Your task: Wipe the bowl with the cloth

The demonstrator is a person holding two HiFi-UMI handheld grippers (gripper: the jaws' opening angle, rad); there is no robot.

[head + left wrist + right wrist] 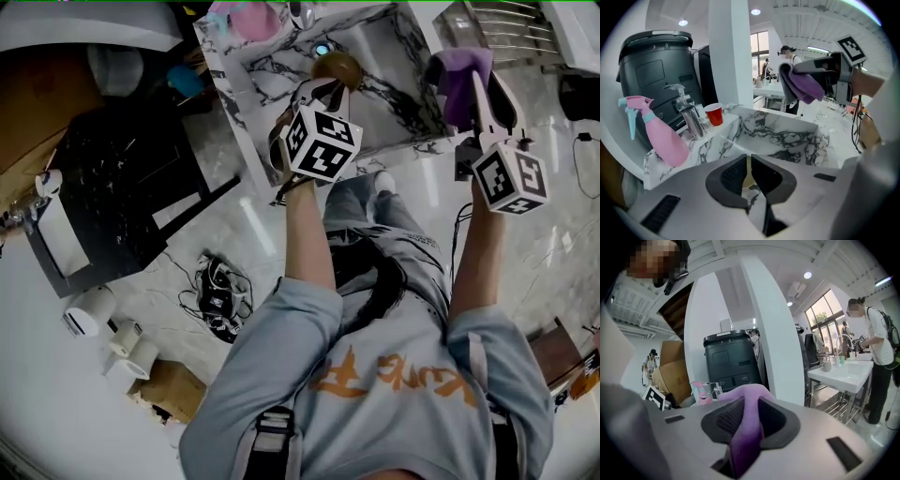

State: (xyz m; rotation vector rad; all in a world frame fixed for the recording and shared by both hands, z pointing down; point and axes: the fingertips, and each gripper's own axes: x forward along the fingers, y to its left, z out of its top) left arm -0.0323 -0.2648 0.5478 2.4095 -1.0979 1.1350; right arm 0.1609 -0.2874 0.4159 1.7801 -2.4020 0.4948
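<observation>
A brown bowl hangs over the marble sink, and my left gripper is shut on its rim. In the left gripper view only a thin pale edge of the bowl shows between the closed jaws of the left gripper. To the right and apart from the bowl, my right gripper holds a purple cloth up in the air. The cloth is pinched between the jaws of the right gripper and folds over their top. From the left gripper view the cloth hangs at upper right.
On the sink's marble ledge stand a pink spray bottle, a metal tap and a red cup. A large black bin is behind them. Cables and paper rolls lie on the floor.
</observation>
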